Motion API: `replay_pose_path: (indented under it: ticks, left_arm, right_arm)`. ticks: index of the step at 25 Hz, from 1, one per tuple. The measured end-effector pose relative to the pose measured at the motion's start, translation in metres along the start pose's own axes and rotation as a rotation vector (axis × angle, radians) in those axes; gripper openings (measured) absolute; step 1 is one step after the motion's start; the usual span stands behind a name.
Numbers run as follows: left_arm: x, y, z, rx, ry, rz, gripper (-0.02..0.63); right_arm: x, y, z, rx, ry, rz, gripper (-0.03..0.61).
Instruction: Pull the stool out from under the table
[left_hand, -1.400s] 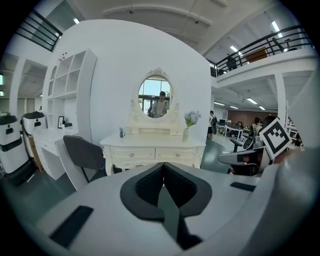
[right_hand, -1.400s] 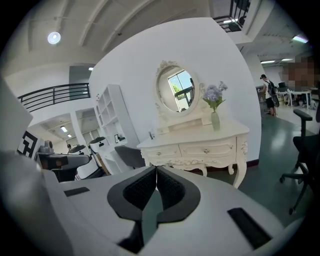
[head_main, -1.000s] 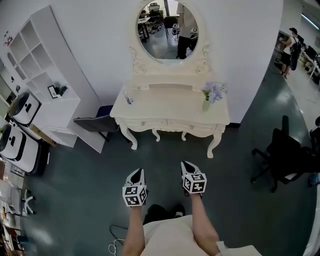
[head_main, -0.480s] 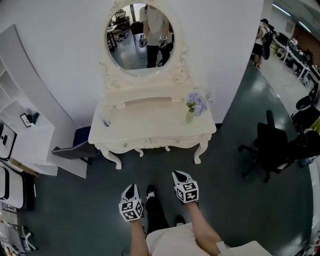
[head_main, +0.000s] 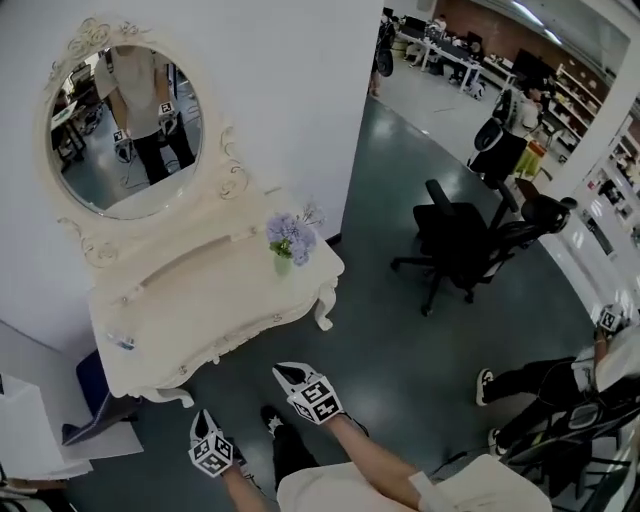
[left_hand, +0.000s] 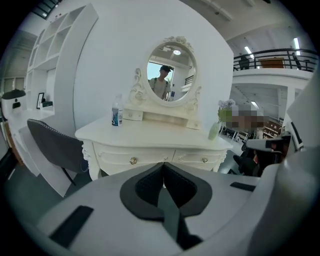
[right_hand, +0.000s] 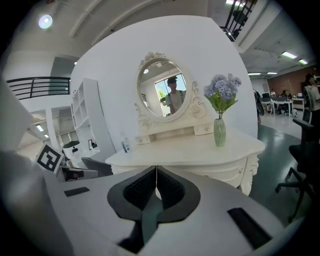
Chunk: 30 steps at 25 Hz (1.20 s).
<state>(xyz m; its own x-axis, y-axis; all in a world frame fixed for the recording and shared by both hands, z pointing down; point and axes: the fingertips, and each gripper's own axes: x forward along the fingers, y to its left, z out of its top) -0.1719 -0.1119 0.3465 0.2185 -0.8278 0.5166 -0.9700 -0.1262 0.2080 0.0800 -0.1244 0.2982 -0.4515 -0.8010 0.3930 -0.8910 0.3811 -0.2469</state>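
A cream dressing table (head_main: 200, 300) with an oval mirror (head_main: 125, 130) stands against the white wall. No stool shows in any view; the grippers' bodies hide the space under the table (left_hand: 150, 137) in both gripper views. My left gripper (head_main: 201, 418) is shut and empty, low over the dark floor in front of the table. My right gripper (head_main: 284, 373) is also shut and empty, nearer the table's (right_hand: 190, 150) right front leg. Both sets of jaws meet, the left gripper (left_hand: 163, 168) and the right gripper (right_hand: 156, 172) pointing at the table's drawers.
A vase of purple flowers (head_main: 288, 242) and a small bottle (head_main: 121, 341) stand on the table. A grey chair (left_hand: 52, 147) sits left of it beside white shelves (left_hand: 55, 60). A black office chair (head_main: 460, 240) and a seated person (head_main: 560, 380) are on the right.
The head view has swung to the right, so the table now lies at the picture's left and the grippers sit lower left. Both grippers stay shut.
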Motion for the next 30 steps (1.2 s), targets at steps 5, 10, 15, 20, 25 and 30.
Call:
replay_pose_path:
  ticks: [5,10,15,20,25,30]
  left_arm:
    - [0.026,0.028,0.008,0.068,0.042,-0.013,0.015]
    - [0.051,0.047,0.004,0.156,0.082,-0.043,0.015]
    - [0.076,0.046,-0.022,0.153,0.072,-0.074,0.015]
    - [0.102,0.033,-0.081,0.136,0.062,-0.075,0.015]
    - [0.144,0.042,-0.122,0.193,0.044,-0.051,0.017]
    - [0.189,0.053,-0.156,0.192,0.016,-0.009,0.017]
  right_arm:
    - [0.015,-0.005,0.013,-0.068,0.029,-0.006,0.044]
    - [0.032,-0.004,0.017,-0.144,0.072,0.009,0.044]
    - [0.057,-0.034,-0.01,-0.138,0.081,-0.042,0.044]
    - [0.09,-0.052,-0.059,-0.15,0.075,-0.011,0.044]
    - [0.126,-0.066,-0.114,-0.212,0.078,0.037,0.044]
    - [0.164,-0.092,-0.177,-0.27,0.141,0.101,0.044]
